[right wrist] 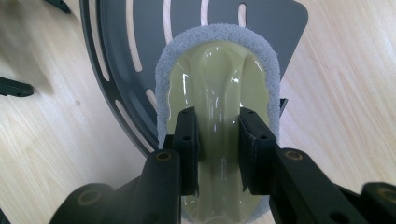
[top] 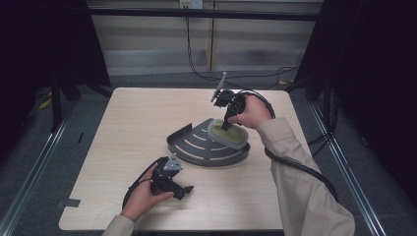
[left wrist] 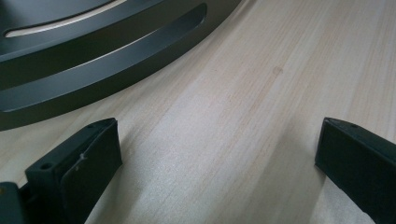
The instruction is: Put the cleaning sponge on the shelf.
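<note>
1. The right hand-held gripper (top: 227, 124) is pointing down into the dark slotted rack (top: 196, 147) near the middle of the table (top: 128, 123), with its jaws clamped on the raised central ridge of a pale green scrubbing pad (top: 228, 135)
2. In the right gripper view the two jaws are pressing on either side of that glossy ridge, so the right hand-held gripper (right wrist: 215, 154) is gripping the scrubbing pad (right wrist: 217, 84), whose grey fibrous edge is showing all around the green body
3. The scrubbing pad is lying on the right part of the rack (right wrist: 121, 56), its underside facing the slotted floor; whether it is resting with full weight or being held slightly tilted is hard to tell
4. The pad's long axis is running along the line of the jaws in the right gripper view, away from the hand towards the rack's straight far corner, and the ridge is following the same line
5. The left hand-held gripper (top: 184, 189) is lying low over the table near the person, just short of the rack's curved front rim, well apart from the pad
6. In the left gripper view its jaws are standing wide apart with bare table (left wrist: 224, 121) between them, so the left hand-held gripper (left wrist: 215, 154) is open and holding nothing; the rack's curved wall (left wrist: 93, 70) is sitting just ahead and to one side
7. The right hand is plainly the nearer one to the pad, and any scrubbing stroke would probably be running along that long axis across the rack floor, while the left one is looking placed to steady the rim
</note>
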Action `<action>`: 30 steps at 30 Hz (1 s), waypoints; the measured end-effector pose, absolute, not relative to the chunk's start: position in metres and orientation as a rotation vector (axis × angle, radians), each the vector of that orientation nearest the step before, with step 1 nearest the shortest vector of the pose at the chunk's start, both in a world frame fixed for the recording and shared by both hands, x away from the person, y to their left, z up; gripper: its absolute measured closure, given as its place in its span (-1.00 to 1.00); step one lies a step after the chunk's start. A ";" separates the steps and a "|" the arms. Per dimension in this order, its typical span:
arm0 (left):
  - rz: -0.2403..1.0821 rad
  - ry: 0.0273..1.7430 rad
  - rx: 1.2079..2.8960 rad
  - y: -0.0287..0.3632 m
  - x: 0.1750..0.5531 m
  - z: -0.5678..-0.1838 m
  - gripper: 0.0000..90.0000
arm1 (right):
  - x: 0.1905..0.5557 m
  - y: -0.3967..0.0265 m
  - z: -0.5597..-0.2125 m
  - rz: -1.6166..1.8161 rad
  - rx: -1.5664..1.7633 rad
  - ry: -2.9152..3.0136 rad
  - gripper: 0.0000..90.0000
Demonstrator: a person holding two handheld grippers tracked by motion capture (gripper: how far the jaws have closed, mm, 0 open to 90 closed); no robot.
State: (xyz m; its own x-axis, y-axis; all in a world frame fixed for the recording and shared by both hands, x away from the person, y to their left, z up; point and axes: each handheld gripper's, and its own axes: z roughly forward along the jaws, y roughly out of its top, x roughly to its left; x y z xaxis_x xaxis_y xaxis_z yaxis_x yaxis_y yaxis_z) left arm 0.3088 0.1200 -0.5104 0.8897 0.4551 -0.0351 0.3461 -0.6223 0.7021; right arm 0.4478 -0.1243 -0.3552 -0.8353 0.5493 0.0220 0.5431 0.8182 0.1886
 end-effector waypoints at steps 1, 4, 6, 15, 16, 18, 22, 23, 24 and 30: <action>0.187 0.572 2.300 0.120 0.309 -0.510 -1.00 | 0.448 -0.124 -0.356 0.287 0.888 2.963 0.58; 0.187 0.572 2.300 0.120 0.309 -0.510 -1.00 | 0.450 -0.123 -0.360 0.270 0.896 2.968 0.58; 0.187 0.572 2.300 0.120 0.309 -0.510 -1.00 | 0.451 -0.123 -0.363 0.274 0.897 2.970 0.58; 0.187 0.572 2.299 0.120 0.309 -0.510 -1.00 | 0.455 -0.122 -0.368 0.273 0.916 2.967 0.58; 0.188 0.571 2.300 0.120 0.309 -0.510 -1.00 | 0.456 -0.122 -0.369 0.276 0.919 2.967 0.58; 0.188 0.572 2.300 0.120 0.309 -0.510 -1.00 | 0.457 -0.122 -0.369 0.282 0.920 2.965 0.58; 0.188 0.572 2.300 0.120 0.309 -0.510 -1.00 | 0.457 -0.120 -0.373 0.286 0.927 2.972 0.58; 0.187 0.572 2.300 0.120 0.309 -0.510 -1.00 | 0.457 -0.120 -0.374 0.280 0.924 2.974 0.58; 0.187 0.571 2.300 0.120 0.309 -0.510 -1.00 | 0.457 -0.119 -0.375 0.275 0.929 2.975 0.58; 0.187 0.572 2.299 0.120 0.309 -0.510 -1.00 | 0.457 -0.120 -0.381 0.289 0.950 2.976 0.58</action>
State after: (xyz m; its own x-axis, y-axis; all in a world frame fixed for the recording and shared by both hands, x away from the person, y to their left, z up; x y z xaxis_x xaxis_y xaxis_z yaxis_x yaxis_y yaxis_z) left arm 0.3088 0.1200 -0.5104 0.8897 0.4551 -0.0357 0.3463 -0.6218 0.7025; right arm 0.4566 -0.1199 -0.3807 -0.8165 0.5749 0.0522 0.5742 0.7995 0.1762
